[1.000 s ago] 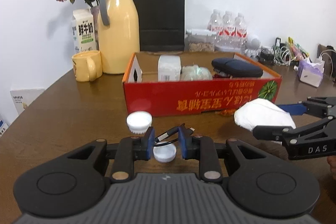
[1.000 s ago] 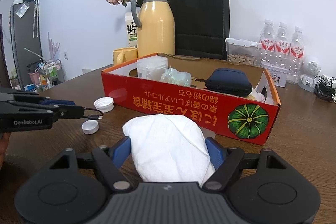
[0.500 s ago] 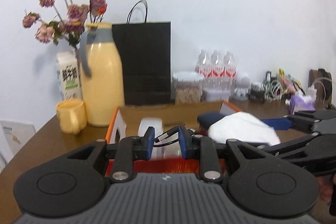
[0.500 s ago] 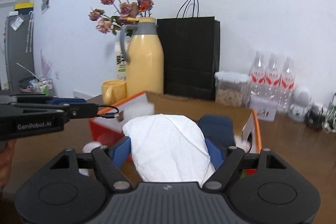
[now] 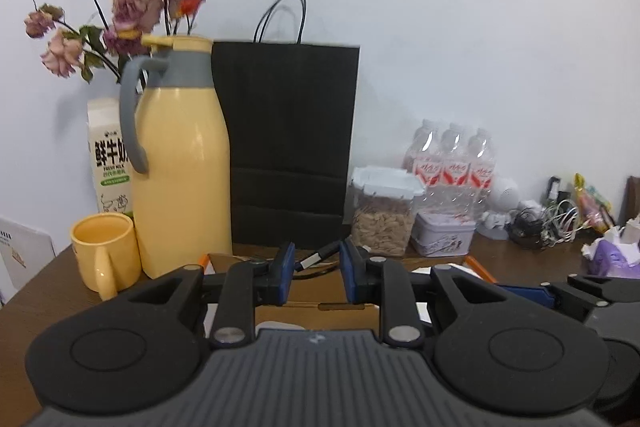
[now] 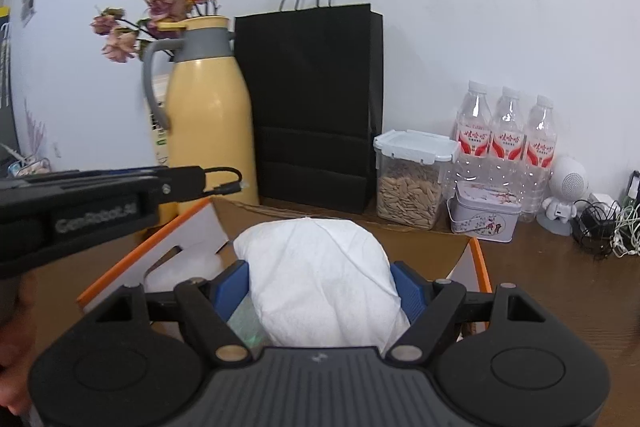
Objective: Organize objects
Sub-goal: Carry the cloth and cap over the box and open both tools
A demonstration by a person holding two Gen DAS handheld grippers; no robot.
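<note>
Two handheld grippers carrying items above an orange cardboard box [image 6: 476, 263].
Left gripper [image 5: 316, 261] pinches a black cable adapter [image 5: 320, 255]; right gripper [image 6: 320, 279], at its 3 o'clock, clamps a white mask [image 6: 320, 275].

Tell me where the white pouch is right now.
In the right wrist view the white pouch sits low in the centre, clamped in the right gripper over the open cardboard box, in front of the black paper bag.

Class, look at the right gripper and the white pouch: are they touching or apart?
Touching. The right wrist view shows the white pouch wedged between the right gripper's blue pads, both pressed against its sides above the open box.
</note>
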